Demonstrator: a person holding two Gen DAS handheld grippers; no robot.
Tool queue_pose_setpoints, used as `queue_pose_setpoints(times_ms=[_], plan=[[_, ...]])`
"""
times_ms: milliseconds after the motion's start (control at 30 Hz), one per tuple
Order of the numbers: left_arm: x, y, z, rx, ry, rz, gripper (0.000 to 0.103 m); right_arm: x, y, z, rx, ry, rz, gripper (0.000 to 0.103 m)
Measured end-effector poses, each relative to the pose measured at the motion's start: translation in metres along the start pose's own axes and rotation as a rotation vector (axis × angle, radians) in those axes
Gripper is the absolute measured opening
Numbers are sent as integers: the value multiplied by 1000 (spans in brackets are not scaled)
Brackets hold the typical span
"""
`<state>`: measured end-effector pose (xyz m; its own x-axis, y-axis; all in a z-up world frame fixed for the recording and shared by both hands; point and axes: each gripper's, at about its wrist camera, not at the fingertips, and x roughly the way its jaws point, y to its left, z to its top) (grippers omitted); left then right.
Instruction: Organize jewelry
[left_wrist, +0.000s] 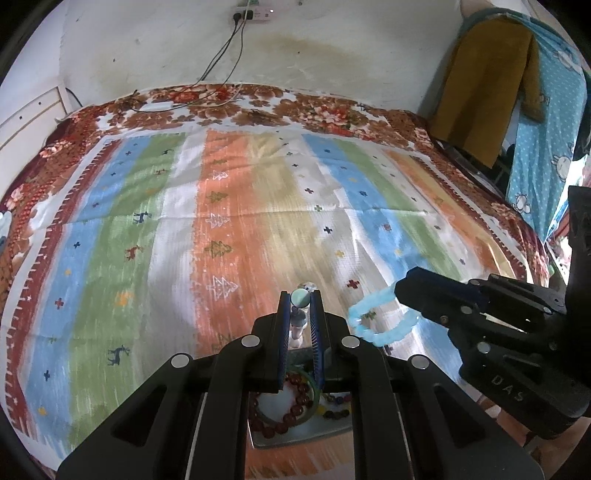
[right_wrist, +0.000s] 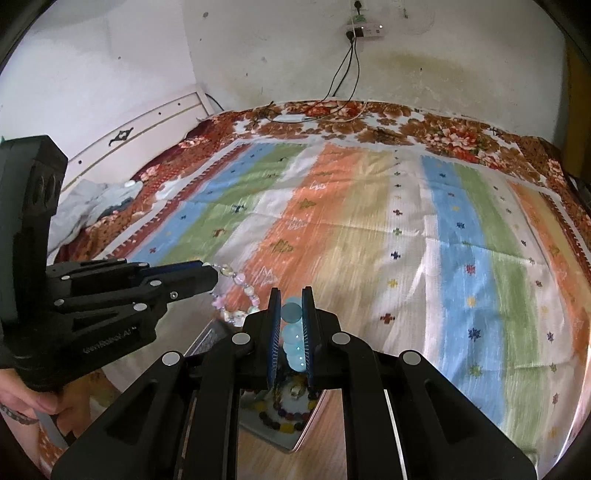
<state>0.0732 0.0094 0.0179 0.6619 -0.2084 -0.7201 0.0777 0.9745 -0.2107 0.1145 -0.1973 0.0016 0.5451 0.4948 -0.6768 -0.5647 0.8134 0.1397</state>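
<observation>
Right between the narrowed blue pads of the left claw (left_wrist: 300, 301) sits a pale, pearly bead bracelet (right_wrist: 236, 291) — pinched tight, its loop of pink and clear beads hanging free below the tips, as the right wrist view shows it. The right claw (right_wrist: 291, 310) is likewise closed down on a light blue bead bracelet (left_wrist: 384, 317), whose round beads stack up between its pads; seen from the left wrist camera, the rest of that loop dangles in the air beside the claw's tips.

Both claws hang side by side, near each other but apart, above a metal tray (left_wrist: 295, 435) that lies on the bed. In the tray rest a dark red bead bracelet (left_wrist: 291, 417), a green bangle (left_wrist: 314, 391) lying across it, and a string of mixed-colour beads (right_wrist: 280, 421) (partly hidden behind the claw bodies).

Beyond the tray stretches a striped blanket (left_wrist: 240, 221) in blue, green, white and orange bands, laid over a brown floral bedspread (left_wrist: 258, 107). At the far wall a power strip (right_wrist: 365, 31) hangs with black cables (right_wrist: 343, 70) running down to the bed.
</observation>
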Motion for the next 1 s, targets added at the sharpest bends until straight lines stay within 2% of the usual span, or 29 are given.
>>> queue_pose_setpoints(times_ms=[167,267,367,467,500,567,667,733,900,1000], plan=[[-6,-1,-11,-2,1,-7,10,-1,5,-15,-5,27,13,12],[-5,-3,-19,2,31,3,11,-1,9,-22,-18,40,35,12],[-2,0,-26,-22,56,35,19,-4,7,-28,0,40,52,14],[-8,5,-33,-31,50,65,23,-11,5,-34,-9,27,22,30],[-11,6,-36,-34,45,75,29,-12,5,-35,-14,22,16,32],[-15,8,-40,-39,39,85,31,-18,4,-38,-18,8,7,42],[-25,9,-47,-56,28,65,41,-24,-1,-43,-11,-6,10,46],[-32,9,-53,-66,14,58,53,-28,-3,-46,-11,-14,7,50],[-41,-4,-68,-26,6,48,67,-36,-11,-55,3,-34,9,63],[-42,-12,-73,12,4,64,70,-39,-13,-59,1,-31,18,67]])
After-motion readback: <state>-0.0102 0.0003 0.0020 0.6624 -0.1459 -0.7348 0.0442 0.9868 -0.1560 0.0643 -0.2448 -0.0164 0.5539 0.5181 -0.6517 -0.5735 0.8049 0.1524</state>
